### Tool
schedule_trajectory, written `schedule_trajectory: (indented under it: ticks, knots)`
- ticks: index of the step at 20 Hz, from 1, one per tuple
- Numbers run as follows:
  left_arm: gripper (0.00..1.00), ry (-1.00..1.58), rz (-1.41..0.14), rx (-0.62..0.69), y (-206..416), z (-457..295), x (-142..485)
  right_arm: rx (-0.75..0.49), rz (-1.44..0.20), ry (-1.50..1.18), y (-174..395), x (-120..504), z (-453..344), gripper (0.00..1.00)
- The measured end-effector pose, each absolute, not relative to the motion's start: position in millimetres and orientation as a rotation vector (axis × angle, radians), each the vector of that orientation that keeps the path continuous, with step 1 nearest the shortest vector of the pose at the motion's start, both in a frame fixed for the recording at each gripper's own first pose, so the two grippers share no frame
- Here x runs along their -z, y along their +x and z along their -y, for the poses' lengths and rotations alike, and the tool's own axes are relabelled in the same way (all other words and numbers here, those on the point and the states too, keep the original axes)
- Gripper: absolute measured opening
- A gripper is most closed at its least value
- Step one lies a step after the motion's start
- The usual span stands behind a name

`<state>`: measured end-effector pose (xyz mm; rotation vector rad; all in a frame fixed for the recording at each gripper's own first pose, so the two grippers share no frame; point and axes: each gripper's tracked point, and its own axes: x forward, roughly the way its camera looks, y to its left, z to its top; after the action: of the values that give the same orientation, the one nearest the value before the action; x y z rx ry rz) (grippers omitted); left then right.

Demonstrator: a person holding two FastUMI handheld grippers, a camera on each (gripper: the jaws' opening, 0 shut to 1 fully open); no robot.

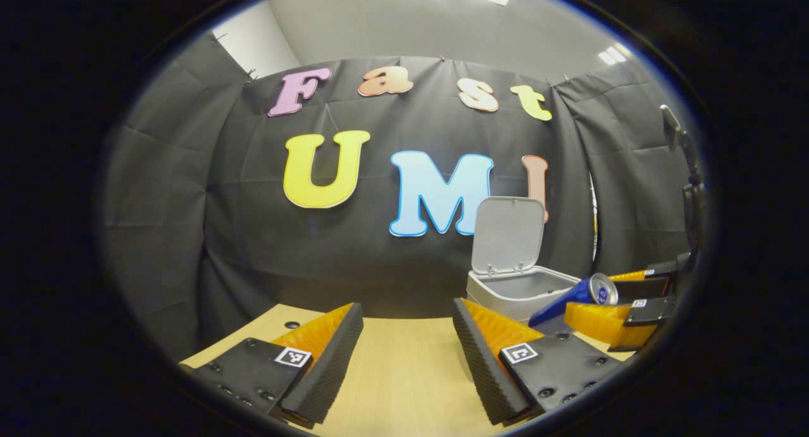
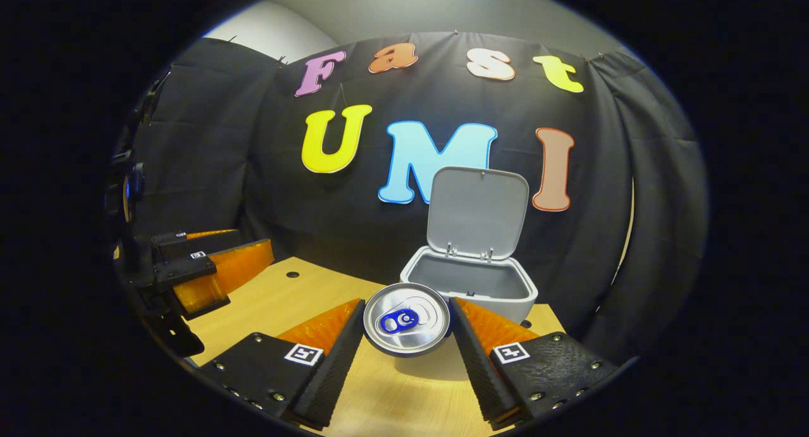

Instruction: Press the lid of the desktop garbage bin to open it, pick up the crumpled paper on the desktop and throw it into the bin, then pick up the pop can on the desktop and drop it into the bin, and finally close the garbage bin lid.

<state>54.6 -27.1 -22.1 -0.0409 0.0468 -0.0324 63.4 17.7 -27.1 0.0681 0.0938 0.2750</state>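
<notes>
The pop can (image 2: 406, 319) is blue with a silver top that faces the right gripper view's camera. My right gripper (image 2: 407, 304) is shut on it, both fingers pressing its sides, above the wooden table (image 2: 303, 298). Just beyond stands the white garbage bin (image 2: 471, 285) with its lid (image 2: 477, 212) swung upright and its inside grey. In the left gripper view the can (image 1: 578, 298) lies tilted in the right gripper (image 1: 616, 304), close to the bin (image 1: 518, 285). My left gripper (image 1: 407, 307) stands open over the table (image 1: 404, 374), nothing between its fingers.
The bin stands at the table's far edge against the black cloth wall. A small round hole (image 2: 291, 274) sits in the tabletop near the back left. The left gripper (image 2: 202, 269) hovers at the left. A dark stand (image 1: 686, 171) rises at the far right.
</notes>
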Motion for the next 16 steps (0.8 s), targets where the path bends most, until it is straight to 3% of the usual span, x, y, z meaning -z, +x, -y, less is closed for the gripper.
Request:
schedule_trajectory:
  ticks: [10,16]
  knots:
    - [0.94,-0.034,-0.038,0.025,51,21,19,-0.164,0.105,-0.052,100,-28,3,0.83]
    - [0.94,-0.041,-0.043,0.014,47,17,23,-0.136,0.066,-0.059,134,-17,0,0.83]
